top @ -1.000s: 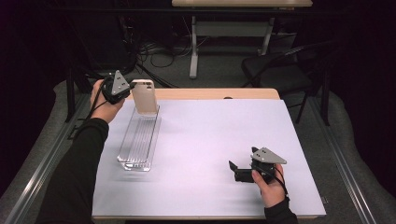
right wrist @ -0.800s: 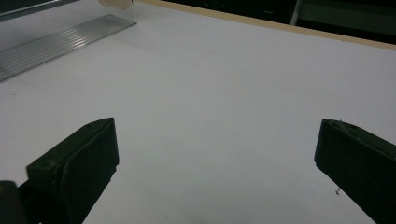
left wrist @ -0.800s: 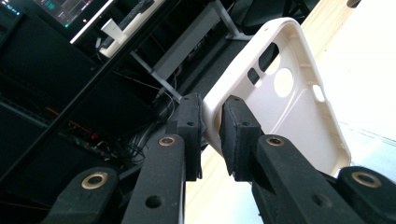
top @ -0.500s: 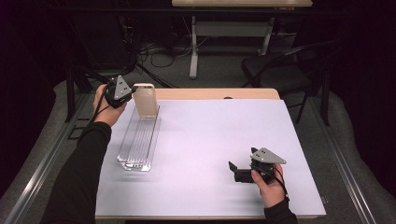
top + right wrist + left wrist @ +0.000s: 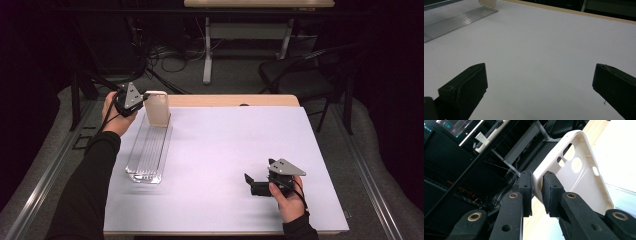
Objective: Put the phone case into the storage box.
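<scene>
While a person sits at a table point(image 5: 320, 150) covered in white, each hand holds a black two-jaw gripper. At the far left corner, the left gripper point(image 5: 141, 100) is clamped on the side rim of a cream phone case point(image 5: 157, 107), which stands upright over the far end of a clear ribbed tray point(image 5: 149, 150). Whether the case's lower edge touches the tray is hard to tell. From the left gripper view, the two pads press the case's thin edge point(image 5: 537, 182) between them, and the hollow inside of the case faces the camera, with round camera cut-outs near its top. The tray lies flat along the table's left side, its long side running away from the person. Well apart from it, near the front right of the table, the right gripper point(image 5: 257, 182) rests low over the white surface with its jaws spread wide and nothing between them.
</scene>
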A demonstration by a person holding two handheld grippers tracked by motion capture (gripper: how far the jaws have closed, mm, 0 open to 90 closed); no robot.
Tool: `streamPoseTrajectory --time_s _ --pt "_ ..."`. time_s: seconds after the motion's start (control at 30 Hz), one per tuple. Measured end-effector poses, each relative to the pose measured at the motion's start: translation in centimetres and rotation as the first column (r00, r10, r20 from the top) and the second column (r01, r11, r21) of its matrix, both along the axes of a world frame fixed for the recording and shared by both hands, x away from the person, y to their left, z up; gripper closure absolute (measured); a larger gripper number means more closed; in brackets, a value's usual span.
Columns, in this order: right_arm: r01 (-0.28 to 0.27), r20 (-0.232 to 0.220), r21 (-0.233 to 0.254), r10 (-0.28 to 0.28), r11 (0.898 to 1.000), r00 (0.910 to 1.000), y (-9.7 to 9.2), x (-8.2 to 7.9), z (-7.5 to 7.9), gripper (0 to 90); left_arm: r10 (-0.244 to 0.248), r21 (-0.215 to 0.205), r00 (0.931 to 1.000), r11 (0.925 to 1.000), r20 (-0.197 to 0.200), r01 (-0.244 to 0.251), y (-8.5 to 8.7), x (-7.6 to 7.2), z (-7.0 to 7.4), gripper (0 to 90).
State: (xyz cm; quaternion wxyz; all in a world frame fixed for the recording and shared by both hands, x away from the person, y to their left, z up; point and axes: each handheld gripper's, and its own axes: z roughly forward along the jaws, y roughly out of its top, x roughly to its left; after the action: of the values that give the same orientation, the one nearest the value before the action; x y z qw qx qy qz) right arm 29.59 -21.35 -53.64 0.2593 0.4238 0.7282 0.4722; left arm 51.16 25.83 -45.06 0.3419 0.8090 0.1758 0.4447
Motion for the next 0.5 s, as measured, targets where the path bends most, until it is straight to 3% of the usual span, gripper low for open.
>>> streamPoseTrajectory --time_s 0.27,0.5 --pt "-0.006 -0.007 -0.006 0.006 1.0 1.0 0.05 -0.02 -0.05 0.0 -0.007 -0.023 1.0 0.9997 0.003 0.007 0.35 -0.12 -0.79 78.7" --pt "-0.011 -0.005 -0.01 0.01 1.0 0.9999 0.17 0.04 -0.2 0.0 -0.005 -0.003 0.9999 1.0 0.012 0.005 0.25 -0.08 -0.82 78.5"
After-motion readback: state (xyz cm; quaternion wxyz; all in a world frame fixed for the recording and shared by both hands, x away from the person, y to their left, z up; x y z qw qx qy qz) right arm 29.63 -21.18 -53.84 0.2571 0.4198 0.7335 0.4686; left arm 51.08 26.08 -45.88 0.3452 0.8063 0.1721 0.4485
